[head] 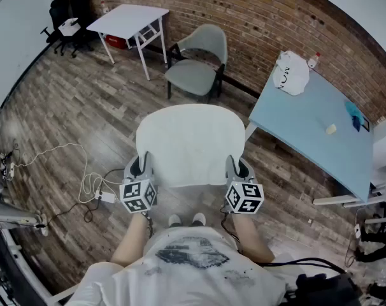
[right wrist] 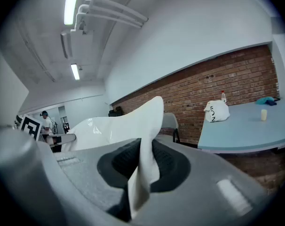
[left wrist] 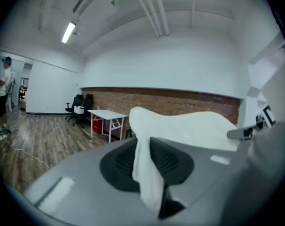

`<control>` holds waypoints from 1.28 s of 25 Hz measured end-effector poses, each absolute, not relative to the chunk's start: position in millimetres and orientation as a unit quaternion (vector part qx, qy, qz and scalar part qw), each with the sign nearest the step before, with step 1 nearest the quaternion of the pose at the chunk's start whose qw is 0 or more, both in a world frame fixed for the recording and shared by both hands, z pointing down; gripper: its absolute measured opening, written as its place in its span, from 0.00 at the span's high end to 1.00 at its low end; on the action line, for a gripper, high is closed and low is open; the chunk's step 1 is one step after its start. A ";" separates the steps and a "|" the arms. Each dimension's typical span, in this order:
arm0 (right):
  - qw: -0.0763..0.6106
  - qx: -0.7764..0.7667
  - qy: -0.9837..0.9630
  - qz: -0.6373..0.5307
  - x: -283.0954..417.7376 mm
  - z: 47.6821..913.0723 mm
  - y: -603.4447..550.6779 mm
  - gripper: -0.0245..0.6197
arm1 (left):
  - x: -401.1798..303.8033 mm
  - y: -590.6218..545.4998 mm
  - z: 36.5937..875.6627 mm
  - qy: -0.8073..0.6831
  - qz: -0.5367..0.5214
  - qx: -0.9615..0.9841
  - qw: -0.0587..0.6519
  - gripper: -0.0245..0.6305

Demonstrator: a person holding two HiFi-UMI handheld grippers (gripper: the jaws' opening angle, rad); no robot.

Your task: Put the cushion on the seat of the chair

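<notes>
- I am gripping the white cushion [head: 190, 144] with both tools, holding it out flat in front of me above the wooden floor [head: 59, 107]
- My left gripper [head: 142, 166] is biting onto the cushion's left edge; in the left gripper view the fabric is being pinched into a fold between the two dark pads [left wrist: 118, 166], which are pressing on it from either side
- My right gripper [head: 236, 168] is doing the same on the right edge, its jaws squeezing a thin pleat of the white cover while the rest of the cushion is rising beyond them
- The cushion is hanging between the two tools, touching nothing but them, well apart from the chair
- The grey-green chair [head: 199, 59] is standing ahead of me by the brick wall [head: 257, 18], turned my way, its seat [head: 188, 79] showing in full
- A white table [head: 129, 19] is standing to the left of the chair, and black office chairs [head: 69, 14] are sitting in the far left corner
- A light blue table [head: 307, 126] is reaching in from my right, carrying a white bag [head: 292, 72] near its far end, with a small bottle [head: 314, 60] just beside the bag
- Cables [head: 91, 185] are trailing across the floor to my left
- In the left gripper view a person [left wrist: 2, 95] is standing far off at the left side of the room
</notes>
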State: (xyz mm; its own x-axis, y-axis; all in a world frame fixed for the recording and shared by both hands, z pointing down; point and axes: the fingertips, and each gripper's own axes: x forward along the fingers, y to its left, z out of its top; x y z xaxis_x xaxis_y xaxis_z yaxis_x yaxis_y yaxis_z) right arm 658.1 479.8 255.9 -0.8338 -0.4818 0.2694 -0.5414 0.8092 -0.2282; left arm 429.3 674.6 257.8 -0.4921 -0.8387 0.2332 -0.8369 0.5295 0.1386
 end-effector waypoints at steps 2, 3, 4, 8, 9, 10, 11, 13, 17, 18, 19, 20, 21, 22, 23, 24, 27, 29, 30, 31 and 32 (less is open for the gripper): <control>0.100 0.268 -0.947 0.149 663.5 255.0 479.1 0.89 | 434.3 674.1 256.2 -0.865 -0.003 0.483 0.136 0.88; 0.099 0.267 -0.947 0.149 665.7 254.8 478.1 0.89 | 436.2 672.9 255.6 -0.865 -0.003 0.483 0.136 0.88; 0.100 0.267 -0.947 0.150 667.4 255.1 476.5 0.89 | 437.5 671.0 255.3 -0.865 -0.003 0.483 0.136 0.88; 0.098 0.267 -0.946 0.153 672.5 257.0 467.6 0.89 | 441.2 661.7 255.1 -0.865 -0.001 0.483 0.134 0.88; 0.098 0.266 -0.946 0.154 673.8 257.6 465.1 0.89 | 442.4 659.1 255.1 -0.865 -0.001 0.483 0.134 0.88; 0.097 0.266 -0.946 0.157 674.9 258.1 462.4 0.89 | 443.4 656.4 255.2 -0.865 0.000 0.483 0.133 0.88; 0.094 0.265 -0.946 0.160 675.7 258.8 459.4 0.89 | 444.0 653.8 255.3 -0.866 0.000 0.483 0.132 0.88; 0.091 0.264 -0.946 0.166 676.7 261.1 453.4 0.89 | 444.6 649.7 256.2 -0.866 -0.001 0.482 0.132 0.88; 0.092 0.260 -0.946 0.173 672.3 268.1 446.4 0.89 | 442.0 644.5 260.0 -0.868 0.001 0.479 0.132 0.88; 0.093 0.258 -0.946 0.173 669.7 269.2 445.2 0.89 | 440.1 643.4 261.0 -0.869 0.001 0.478 0.133 0.88; 0.093 0.256 -0.946 0.173 666.7 269.8 443.3 0.89 | 437.6 641.9 261.6 -0.869 0.001 0.477 0.133 0.88; 0.094 0.255 -0.947 0.172 663.3 270.3 440.5 0.89 | 434.7 639.7 261.9 -0.870 0.000 0.476 0.132 0.88; 0.094 0.254 -0.947 0.173 659.2 270.8 437.1 0.89 | 431.1 637.1 262.1 -0.870 0.000 0.475 0.132 0.88; 0.094 0.254 -0.947 0.173 654.2 271.5 433.6 0.89 | 426.5 634.2 262.4 -0.870 0.000 0.475 0.131 0.88; 0.093 0.254 -0.947 0.174 648.4 272.3 430.3 0.89 | 420.8 631.1 263.0 -0.870 0.000 0.476 0.130 0.88; 0.093 0.255 -0.946 0.175 641.9 273.2 427.1 0.89 | 414.2 627.7 263.9 -0.870 0.000 0.476 0.130 0.88; 0.094 0.259 -0.945 0.174 620.2 276.7 417.3 0.89 | 388.8 615.4 267.6 -0.867 -0.001 0.481 0.129 0.88; 0.096 0.264 -0.944 0.174 603.3 279.0 409.3 0.89 | 366.6 605.0 270.3 -0.864 -0.001 0.486 0.129 0.88; 0.096 0.267 -0.943 0.175 593.4 280.0 405.1 0.89 | 354.0 598.9 271.7 -0.863 -0.002 0.489 0.129 0.88; 0.097 0.271 -0.941 0.175 582.4 280.9 400.9 0.89 | 340.4 592.1 273.2 -0.860 -0.002 0.493 0.130 0.88; 0.098 0.276 -0.940 0.176 570.3 281.6 396.9 0.89 | 325.8 584.7 274.8 -0.857 -0.002 0.498 0.131 0.88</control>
State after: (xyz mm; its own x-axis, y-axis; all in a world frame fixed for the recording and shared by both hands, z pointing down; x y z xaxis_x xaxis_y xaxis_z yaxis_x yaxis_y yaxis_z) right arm 570.3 396.9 281.6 -0.8287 -0.4843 0.2807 -0.5530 0.7861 -0.2762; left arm 325.8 584.7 274.8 -0.4702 -0.8539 0.2231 -0.8529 0.5046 0.1341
